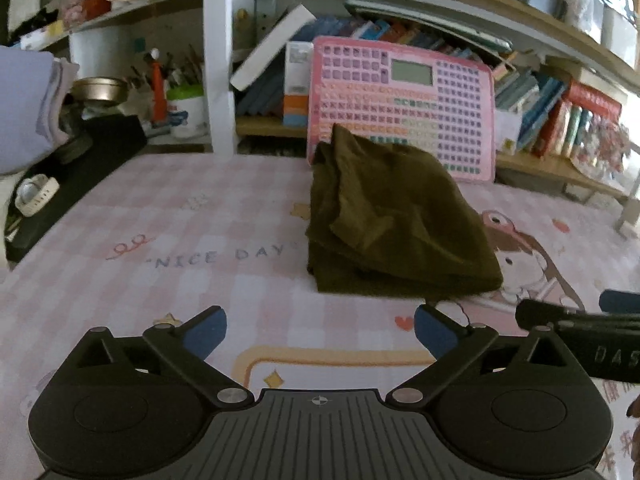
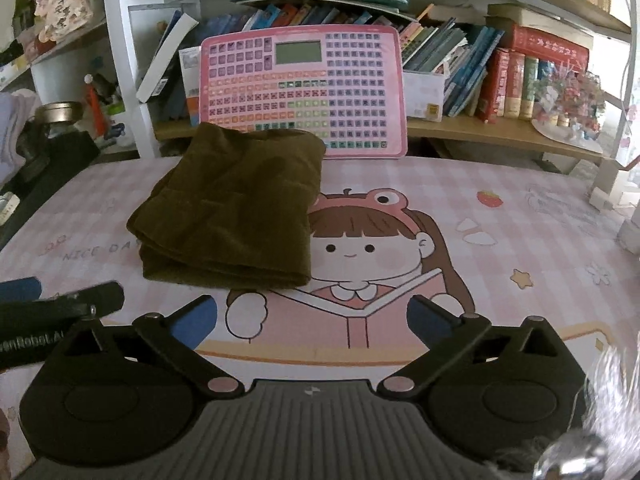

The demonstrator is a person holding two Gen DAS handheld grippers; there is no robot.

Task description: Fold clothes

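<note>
Both sets of jaws stood wide apart and gripped nothing. The left gripper (image 1: pixel 320 330) hovered low over the near part of the table (image 1: pixel 160 216), blue pads spread either side of the pink checked cartoon mat (image 1: pixel 224 216). The right gripper (image 2: pixel 312 320) hung just beside it, to its right, above the printed girl with the frog headband (image 2: pixel 352 240). Ahead of both lay the olive-brown garment (image 2: pixel 236 204), folded into a thick, slightly rumpled bundle, flat on the mat, apart from either gripper. Its far edge sat close against the pink button-grid learning tablet (image 2: pixel 304 88) propped upright at the far side of the table. Behind that ran a shelf of leaning books (image 2: pixel 472 68). At far left, a metal bowl (image 1: pixel 100 88) was in sight.
</note>
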